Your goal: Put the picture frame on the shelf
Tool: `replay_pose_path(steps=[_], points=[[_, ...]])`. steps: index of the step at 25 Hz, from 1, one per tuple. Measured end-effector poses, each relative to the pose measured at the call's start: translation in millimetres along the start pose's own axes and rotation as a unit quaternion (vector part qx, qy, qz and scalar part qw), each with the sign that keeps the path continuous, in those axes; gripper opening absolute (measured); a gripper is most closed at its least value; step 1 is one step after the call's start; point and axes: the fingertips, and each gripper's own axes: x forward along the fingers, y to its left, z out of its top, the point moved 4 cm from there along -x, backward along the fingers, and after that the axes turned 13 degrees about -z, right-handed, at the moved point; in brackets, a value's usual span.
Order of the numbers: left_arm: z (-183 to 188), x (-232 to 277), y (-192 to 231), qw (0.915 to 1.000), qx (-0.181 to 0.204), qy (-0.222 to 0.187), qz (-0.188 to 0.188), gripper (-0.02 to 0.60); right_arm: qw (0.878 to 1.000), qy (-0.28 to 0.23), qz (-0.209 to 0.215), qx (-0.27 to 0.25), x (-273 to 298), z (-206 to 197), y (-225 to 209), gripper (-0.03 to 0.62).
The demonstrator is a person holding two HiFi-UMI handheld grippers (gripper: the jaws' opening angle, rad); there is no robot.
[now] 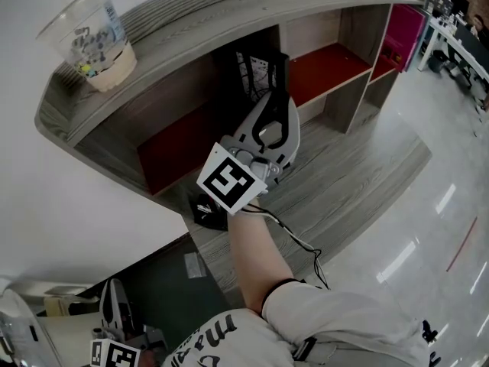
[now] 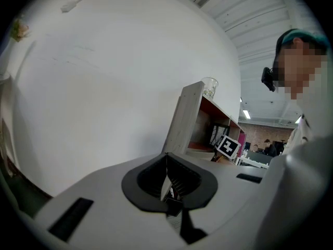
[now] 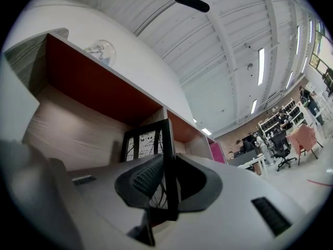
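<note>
Black-rimmed rectangular picture frame (image 3: 140, 139): clamped edge-on by right gripper (image 3: 165, 173); to be kept upright, base set flat inside grey wooden red-backed shelf (image 1: 229, 14) ahead, before jaws are released

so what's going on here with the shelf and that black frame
A person has the right gripper clamped on the edge of a black picture frame, holding it upright at the open compartments of the wooden shelf; it is not let go yet. The left gripper hangs low, jaws together and empty. A plastic cup stands on top of the shelf.
</note>
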Motion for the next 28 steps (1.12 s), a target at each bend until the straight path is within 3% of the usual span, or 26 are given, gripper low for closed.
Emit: replay_pose_path(steps=[5,11,28], points=[[-0.5,2.5,-2.6,1.0000,-0.002,-0.002,-0.002,0.017,1.000,-0.002,0.017,0.001,0.4,2.3,3.8,0.074],[0.4,4.4,-7.0,1.0000,0.000,-0.004,-0.004,0.018,0.999,0.000,0.039,0.008,1.2,4.6,9.4,0.136],[-5.0,12.2,-18.6,0.9998,-0.004,-0.009,-0.016,0.017,0.997,0.001,0.072,0.017,7.0,11.0,7.1,0.153]])
